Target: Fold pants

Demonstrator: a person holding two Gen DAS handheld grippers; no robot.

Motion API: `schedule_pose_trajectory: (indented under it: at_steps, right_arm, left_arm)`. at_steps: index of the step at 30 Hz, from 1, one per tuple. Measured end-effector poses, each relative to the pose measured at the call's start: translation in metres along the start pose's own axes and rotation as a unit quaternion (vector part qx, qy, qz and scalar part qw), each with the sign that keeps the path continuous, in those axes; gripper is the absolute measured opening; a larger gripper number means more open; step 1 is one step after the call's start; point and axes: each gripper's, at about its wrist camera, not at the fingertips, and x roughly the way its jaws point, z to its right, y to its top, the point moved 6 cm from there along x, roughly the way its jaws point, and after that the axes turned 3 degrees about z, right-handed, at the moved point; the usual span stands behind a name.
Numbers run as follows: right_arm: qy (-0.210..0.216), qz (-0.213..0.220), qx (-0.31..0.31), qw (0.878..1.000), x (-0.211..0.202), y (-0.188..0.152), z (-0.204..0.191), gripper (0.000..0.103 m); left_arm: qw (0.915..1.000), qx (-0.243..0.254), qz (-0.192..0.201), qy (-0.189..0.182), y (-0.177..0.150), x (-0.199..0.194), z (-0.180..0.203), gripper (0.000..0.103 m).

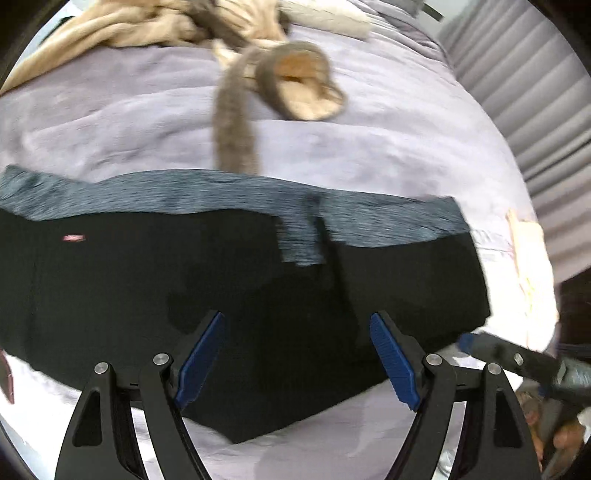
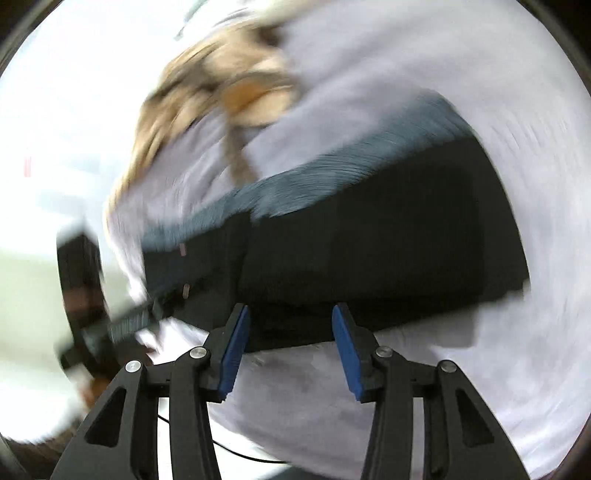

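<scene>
On the bed, black pants lie flat — both tools, left and right, gape empty.

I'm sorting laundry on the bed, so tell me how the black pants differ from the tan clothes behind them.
The black pants lie spread flat across the near part of the bed, with a grey heathered waistband; the tan clothes sit crumpled in a heap at the far side. The black pants are dark, the tan clothes light beige with brownish-grey trim. Both rest on the lavender cover, and neither is gripped.
</scene>
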Motion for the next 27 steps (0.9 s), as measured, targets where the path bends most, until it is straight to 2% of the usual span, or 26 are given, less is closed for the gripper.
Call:
schedule_pose_trajectory:
  at_steps: [3, 6, 7, 8, 9, 10, 11, 12, 16, 19, 22, 25, 26, 27]
  right_arm:
    - [0.024, -0.006, 0.074, 0.997, 0.003, 0.0, 0.028, 0.051]
    - [0.047, 0.007, 0.112, 0.993, 0.007, 0.004, 0.04, 0.051]
    - [0.052, 0.01, 0.12, 0.991, 0.009, 0.005, 0.042, 0.051]
    - [0.06, 0.013, 0.137, 0.989, 0.01, 0.006, 0.047, 0.051]
    - [0.065, 0.014, 0.151, 0.986, 0.016, 0.009, 0.051, 0.05]
    - [0.073, 0.018, 0.17, 0.983, 0.02, 0.011, 0.056, 0.043]
    - [0.075, 0.018, 0.179, 0.981, 0.023, 0.013, 0.058, 0.017]
    - [0.065, 0.02, 0.184, 0.981, 0.025, 0.014, 0.061, 0.004]
    - [0.071, 0.033, 0.142, 0.987, 0.014, 0.021, 0.04, 0.005]
    - [0.05, 0.013, 0.093, 0.994, 0.009, 0.01, 0.024, 0.005]
    - [0.028, -0.004, 0.101, 0.995, 0.025, -0.002, 0.037, 0.005]
    - [0.013, -0.018, 0.105, 0.994, 0.037, -0.005, 0.051, 0.004]
    - [0.015, -0.022, 0.102, 0.994, 0.036, -0.004, 0.051, 0.004]
    - [0.018, -0.034, 0.092, 0.995, 0.035, -0.002, 0.048, 0.005]
  left_arm:
    - [0.9994, 0.012, -0.017, -0.026, 0.004, 0.014, 0.019, 0.082]
    - [0.9985, 0.022, -0.042, -0.029, -0.017, 0.008, 0.041, 0.081]
    - [0.9982, 0.025, -0.047, -0.027, -0.02, 0.013, 0.044, 0.077]
    - [0.9978, 0.025, -0.054, -0.028, -0.021, 0.02, 0.046, 0.068]
    - [0.997, 0.026, -0.067, -0.03, -0.023, 0.028, 0.048, 0.047]
    - [0.9966, 0.026, -0.073, -0.03, -0.023, 0.032, 0.048, 0.042]
    - [0.9968, 0.026, -0.07, -0.028, -0.02, 0.035, 0.049, 0.041]
    - [0.9972, 0.027, -0.065, -0.025, -0.015, 0.038, 0.049, 0.036]
    - [0.9983, 0.038, -0.036, -0.023, -0.008, 0.015, 0.051, 0.035]
    - [0.9982, 0.053, -0.026, -0.003, -0.017, 0.006, 0.042, 0.035]
    - [0.9976, 0.037, -0.059, 0.007, -0.039, 0.024, 0.029, 0.035]
    - [0.9984, 0.037, -0.038, 0.016, -0.043, 0.028, 0.03, 0.036]
    - [0.9984, 0.039, -0.034, 0.024, -0.042, 0.026, 0.031, 0.039]
    - [0.9982, 0.041, -0.031, 0.032, -0.041, 0.024, 0.032, 0.055]
